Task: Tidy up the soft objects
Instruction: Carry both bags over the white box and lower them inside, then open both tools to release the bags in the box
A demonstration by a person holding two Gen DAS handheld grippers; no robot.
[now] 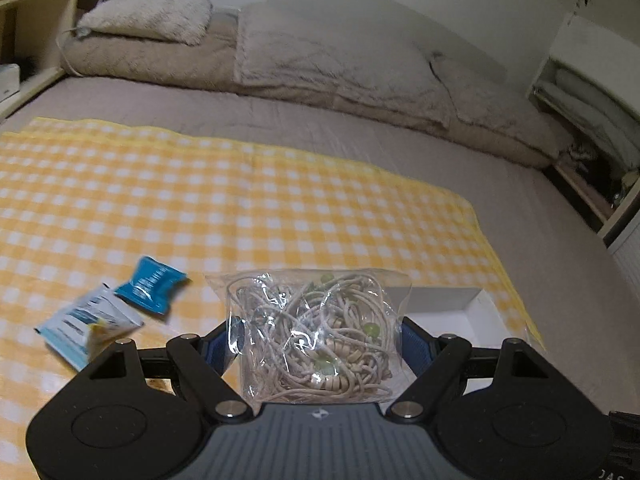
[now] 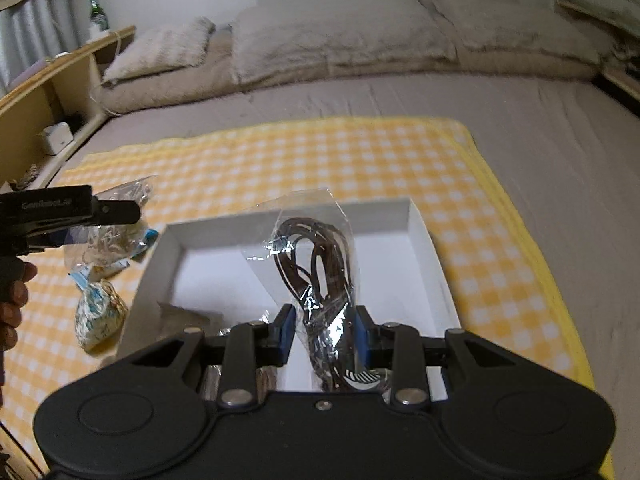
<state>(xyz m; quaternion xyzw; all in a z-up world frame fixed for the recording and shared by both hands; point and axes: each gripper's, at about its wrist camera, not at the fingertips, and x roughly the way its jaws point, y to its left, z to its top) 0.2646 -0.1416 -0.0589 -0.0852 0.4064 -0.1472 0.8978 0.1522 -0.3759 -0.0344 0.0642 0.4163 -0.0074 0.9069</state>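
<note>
The left tool [image 1: 320, 334] is gripping a clear bag of beige cord [image 1: 316, 332] above the yellow checked cloth [image 1: 280, 200] on the bed [image 1: 400, 136]. The right tool [image 2: 325, 330] is clamping a clear bag of dark cord [image 2: 316, 264] over the white box [image 2: 420, 240] (already holding other items, indistinct). Blue sachets [image 1: 154, 286] and a patterned pouch [image 2: 98, 318] are lying beside the box. Pillows [image 1: 320, 60] are lining the bed's far edge.
</note>
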